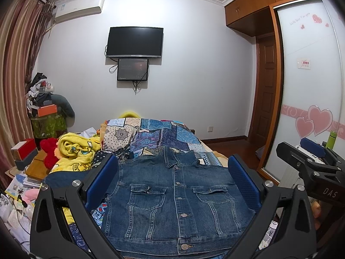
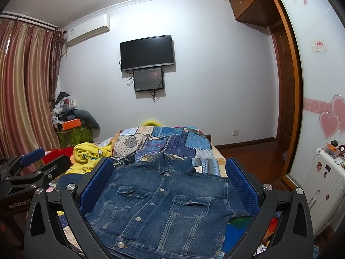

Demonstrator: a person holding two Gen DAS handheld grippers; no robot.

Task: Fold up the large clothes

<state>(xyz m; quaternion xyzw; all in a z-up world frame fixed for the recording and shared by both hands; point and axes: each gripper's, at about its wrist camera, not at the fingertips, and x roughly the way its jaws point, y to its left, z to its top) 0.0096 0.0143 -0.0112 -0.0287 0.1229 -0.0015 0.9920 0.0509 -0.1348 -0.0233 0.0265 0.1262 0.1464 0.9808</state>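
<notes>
— Bed (image 1: pixel 151 133) first: our denim jacket (image 1: pixel 172 198) lies flat on it, buttoned, collar far, hem nearest both tongs.

— Left tongs (image 1: pixel 172 181) and right tongs (image 2: pixel 170 181) both gape, empty. Only the right view shows the suitcase (image 2: pixel 323 177).

Both wrist views are evenly lit by soft indoor light with a cool bluish cast; its source lies outside the frames. The white wall (image 1: pixel 194 75) is bright without glare, and the television (image 1: pixel 134 42) screen shows only a faint sheen. Shadows are soft, deepest under the wardrobe cabinets (image 2: pixel 250 2) at upper right. Fisheye distortion bows the curtain (image 2: pixel 23 82) and the sliding door (image 1: pixel 308 82), and dark vignetting fills all corners. Focus is sharp at centre and slightly softer toward the edges.
</notes>
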